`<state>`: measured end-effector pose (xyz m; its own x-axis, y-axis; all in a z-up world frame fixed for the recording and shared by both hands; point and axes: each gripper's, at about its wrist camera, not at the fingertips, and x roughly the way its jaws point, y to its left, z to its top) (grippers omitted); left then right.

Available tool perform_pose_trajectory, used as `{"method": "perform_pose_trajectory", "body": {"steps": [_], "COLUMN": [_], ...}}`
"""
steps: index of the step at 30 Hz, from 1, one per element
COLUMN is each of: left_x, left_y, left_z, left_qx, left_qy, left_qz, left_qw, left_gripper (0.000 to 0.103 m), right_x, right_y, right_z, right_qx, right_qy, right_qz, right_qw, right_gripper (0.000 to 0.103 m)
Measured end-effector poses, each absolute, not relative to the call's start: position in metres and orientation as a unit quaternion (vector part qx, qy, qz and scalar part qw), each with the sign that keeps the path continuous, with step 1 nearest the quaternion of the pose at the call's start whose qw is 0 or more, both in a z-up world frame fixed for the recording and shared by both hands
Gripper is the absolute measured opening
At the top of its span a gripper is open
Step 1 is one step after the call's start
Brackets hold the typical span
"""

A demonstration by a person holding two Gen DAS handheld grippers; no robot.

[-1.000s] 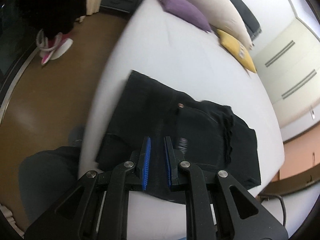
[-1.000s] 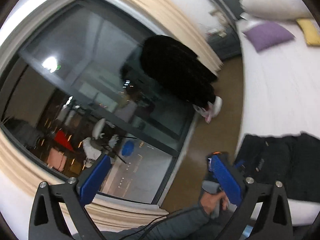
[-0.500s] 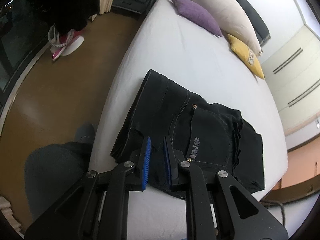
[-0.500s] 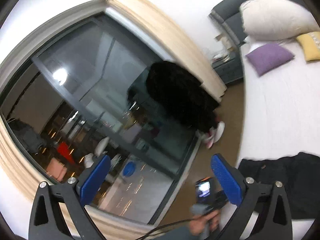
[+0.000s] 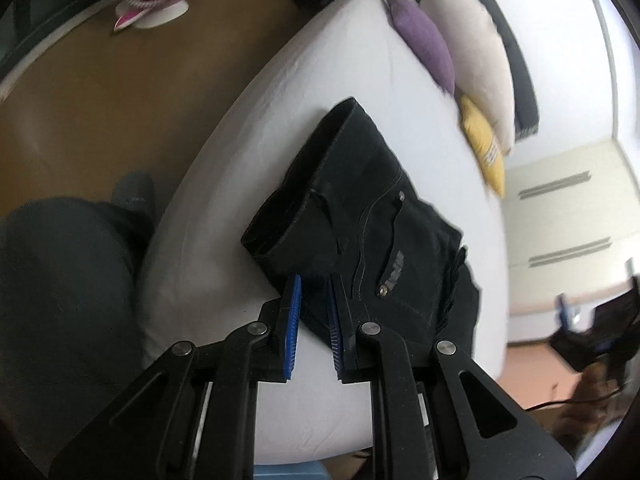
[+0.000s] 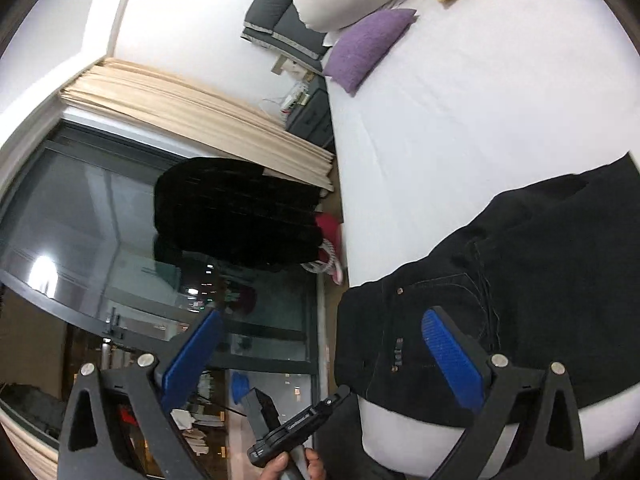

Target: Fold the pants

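In the left wrist view, the black pants [image 5: 360,232] lie folded into a thick bundle on the white bed [image 5: 248,128], near the bed's near-left edge, with the waistband and a metal rivet facing up. The left gripper [image 5: 314,292] points down at the near edge of the bundle; its blue pads stand almost together with only a narrow slot between them, and the fabric shows in that slot beyond the tips, though no pinch on the cloth can be made out. A purple pillow [image 5: 424,44], a cream pillow [image 5: 476,56] and a yellow pillow [image 5: 484,148] line the far end of the bed, and a person's grey-clad leg [image 5: 60,304] fills the near left. In the right wrist view, the right gripper [image 6: 320,348] has its jaws spread wide with nothing between them: one blue pad lies before the dark window [image 6: 80,240], the other over the pants [image 6: 520,272], which cover the near right part of the bed [image 6: 480,100]. The left gripper [image 6: 296,424] appears at the bottom, held by a hand [image 6: 292,466].
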<state>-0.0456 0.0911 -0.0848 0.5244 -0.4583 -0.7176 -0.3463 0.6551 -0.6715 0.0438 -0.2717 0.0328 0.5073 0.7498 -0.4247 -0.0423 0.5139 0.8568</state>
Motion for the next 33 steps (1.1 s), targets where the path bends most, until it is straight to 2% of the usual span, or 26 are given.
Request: {"method": "perform_pose_trajectory", "body": {"steps": [1, 2, 3, 5, 6, 14, 19, 20, 21, 23, 24, 27, 32, 33], "left_x": [-0.047, -0.048, -0.050, -0.056, -0.061, -0.055, -0.044, -0.041, -0.039, -0.034, -0.033, -0.029, -0.025, -0.024], "left_y": [0.092, 0.091, 0.091, 0.093, 0.096, 0.094, 0.094, 0.093, 0.093, 0.093, 0.094, 0.095, 0.098, 0.098], "left_z": [-0.086, -0.086, -0.086, -0.087, -0.087, -0.108, -0.128, -0.130, -0.132, -0.139, -0.143, -0.149, -0.143, -0.140], "left_qx": [-0.420, -0.422, -0.424, -0.431, -0.438, -0.482, -0.519, -0.521, -0.524, -0.535, -0.543, -0.555, -0.552, -0.548], "left_qy": [0.481, 0.477, 0.475, 0.465, 0.454, 0.447, 0.438, 0.435, 0.435, 0.438, 0.438, 0.434, 0.426, 0.424], "left_qz": [-0.037, -0.037, -0.036, -0.025, -0.016, -0.041, -0.035, -0.036, -0.036, -0.037, -0.039, -0.046, -0.055, -0.057], "left_qw": [0.769, 0.770, 0.770, 0.773, 0.776, 0.752, 0.733, 0.733, 0.732, 0.721, 0.716, 0.708, 0.715, 0.719], "left_gripper": [0.017, 0.027, 0.053, 0.094, 0.094, 0.094, 0.090, 0.081, 0.062, 0.037, 0.033, 0.029, 0.023, 0.022], "right_x": [0.045, 0.047, 0.047, 0.048, 0.050, 0.055, 0.052, 0.052, 0.052, 0.054, 0.056, 0.061, 0.069, 0.067], "right_y": [-0.273, -0.273, -0.272, -0.272, -0.272, -0.272, -0.272, -0.273, -0.274, -0.277, -0.279, -0.290, -0.327, -0.335], "right_z": [0.026, 0.020, 0.016, 0.008, 0.004, -0.011, -0.012, -0.011, -0.013, -0.018, -0.021, -0.043, -0.109, -0.124], "right_qx": [0.423, 0.425, 0.424, 0.426, 0.429, 0.440, 0.438, 0.435, 0.434, 0.423, 0.419, 0.404, 0.402, 0.400], "right_qy": [0.420, 0.418, 0.417, 0.422, 0.423, 0.420, 0.414, 0.413, 0.414, 0.419, 0.423, 0.452, 0.514, 0.533], "right_qz": [0.267, 0.273, 0.279, 0.276, 0.276, 0.278, 0.295, 0.299, 0.302, 0.308, 0.311, 0.308, 0.221, 0.186], "right_qw": [0.757, 0.755, 0.754, 0.751, 0.749, 0.743, 0.742, 0.742, 0.741, 0.742, 0.741, 0.733, 0.725, 0.722], "right_gripper": [0.103, 0.103, 0.102, 0.102, 0.102, 0.095, 0.092, 0.092, 0.092, 0.092, 0.091, 0.090, 0.089, 0.083]}}
